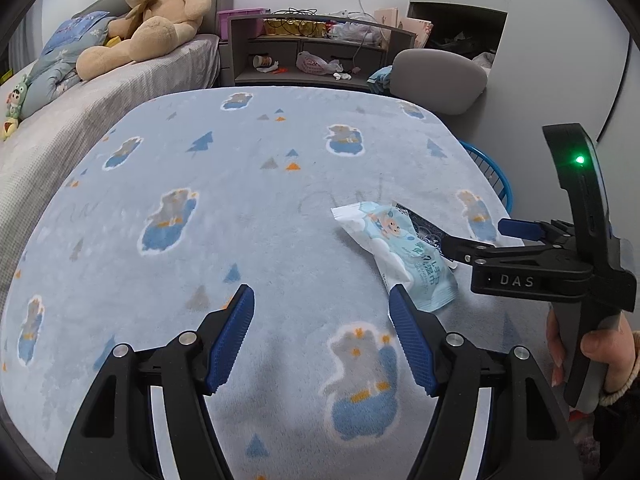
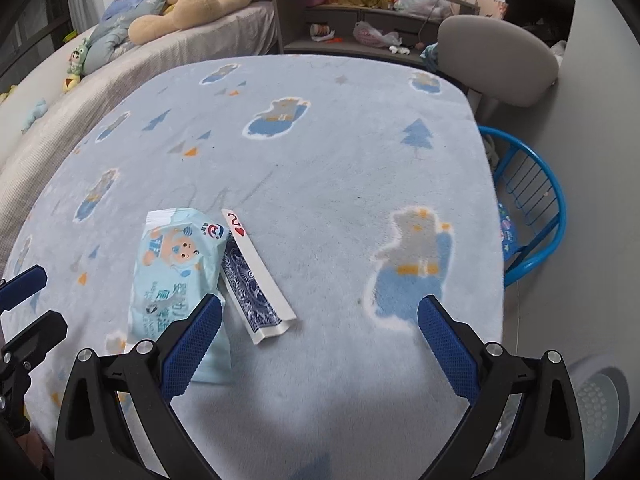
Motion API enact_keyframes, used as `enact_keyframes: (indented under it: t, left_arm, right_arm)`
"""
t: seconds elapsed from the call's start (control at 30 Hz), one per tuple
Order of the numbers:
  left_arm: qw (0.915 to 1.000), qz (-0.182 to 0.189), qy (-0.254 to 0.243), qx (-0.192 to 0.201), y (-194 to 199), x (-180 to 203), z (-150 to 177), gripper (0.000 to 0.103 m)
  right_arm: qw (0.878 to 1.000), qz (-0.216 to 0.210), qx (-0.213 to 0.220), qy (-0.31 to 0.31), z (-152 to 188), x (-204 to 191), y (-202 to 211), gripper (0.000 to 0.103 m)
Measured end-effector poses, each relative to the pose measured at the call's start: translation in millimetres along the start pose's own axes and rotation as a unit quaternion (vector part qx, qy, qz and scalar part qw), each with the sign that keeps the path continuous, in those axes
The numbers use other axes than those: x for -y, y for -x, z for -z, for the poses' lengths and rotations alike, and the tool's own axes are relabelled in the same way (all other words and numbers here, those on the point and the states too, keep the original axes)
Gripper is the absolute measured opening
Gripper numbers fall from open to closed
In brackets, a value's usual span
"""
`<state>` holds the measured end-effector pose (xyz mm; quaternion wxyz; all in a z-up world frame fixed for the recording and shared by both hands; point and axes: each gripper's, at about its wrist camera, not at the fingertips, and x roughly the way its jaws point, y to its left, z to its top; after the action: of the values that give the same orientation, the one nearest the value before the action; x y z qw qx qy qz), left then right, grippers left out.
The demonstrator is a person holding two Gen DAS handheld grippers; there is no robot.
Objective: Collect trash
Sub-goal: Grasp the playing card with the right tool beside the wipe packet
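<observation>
We held both grippers over the table's blue fleece cover (image 2: 320, 152). The left gripper (image 1: 322, 312) had its jaws spread with nothing between them, hovering just left of the wet-wipes packet (image 2: 178, 276). The right gripper (image 2: 320, 320) also stood wide apart and empty, its left pad over the packet's near end. A folded playing card (image 2: 256, 280), a two of hearts, lay touching the packet's right side. A blue wire basket (image 2: 536, 208) sat beside the table's right edge.
</observation>
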<state>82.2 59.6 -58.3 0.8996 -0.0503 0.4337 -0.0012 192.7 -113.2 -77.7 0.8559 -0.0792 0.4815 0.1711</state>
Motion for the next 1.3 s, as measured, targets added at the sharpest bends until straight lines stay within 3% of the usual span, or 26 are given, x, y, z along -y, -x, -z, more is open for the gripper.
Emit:
enact_keyframes:
  t: [0.3,0.53,0.6,0.67,0.73,0.87,0.9,1.03,1.3]
  left_arm:
    - [0.9999,-0.001,0.007,-0.007,-6.5,-3.8,-1.1,0.067]
    - [0.9999,0.002,0.011,-0.009,-6.0,-5.0,-2.3,0.067]
    - [0.9999,0.001,0.012,-0.009,-5.9,-5.6,-3.2,0.067]
    - [0.9998,0.003,0.015,-0.012,-7.2,-5.8,-4.0,0.067]
    - [0.9996,0.006,0.022,-0.018,-8.9,-6.6,-5.1,0.067]
    - [0.9994,0.005,0.028,-0.021,-9.6,-5.9,-6.7,0.067]
    - [0.9993,0.004,0.029,-0.021,-9.5,-5.3,-7.0,0.067]
    - [0.9993,0.002,0.028,-0.023,-11.5,-1.7,-6.7,0.068]
    - [0.9993,0.013,0.027,-0.023,-8.4,9.0,-16.4,0.07]
  right_arm:
    - [0.999,0.012,-0.01,0.044,-7.2,-18.7,-16.2,0.096]
    - [0.999,0.001,0.001,0.039,-13.8,-30.2,-22.3,0.095]
    - [0.999,-0.014,0.002,0.037,-13.2,-31.7,-21.9,0.088]
    - [0.999,-0.018,-0.004,0.033,-12.3,-32.9,-22.2,0.069]
    - [0.999,-0.013,0.0,0.036,-10.4,-35.0,-20.4,0.061]
    - [0.999,-0.033,0.001,0.014,-6.4,-31.1,-13.1,0.03]
    - [0.999,-0.043,0.001,0.0,-5.0,-28.1,-10.8,0.026]
    - [0.998,-0.061,0.007,-0.032,0.9,-20.3,-2.9,0.017]
    - [0.992,-0.082,0.038,-0.085,20.1,-2.2,43.8,0.016]
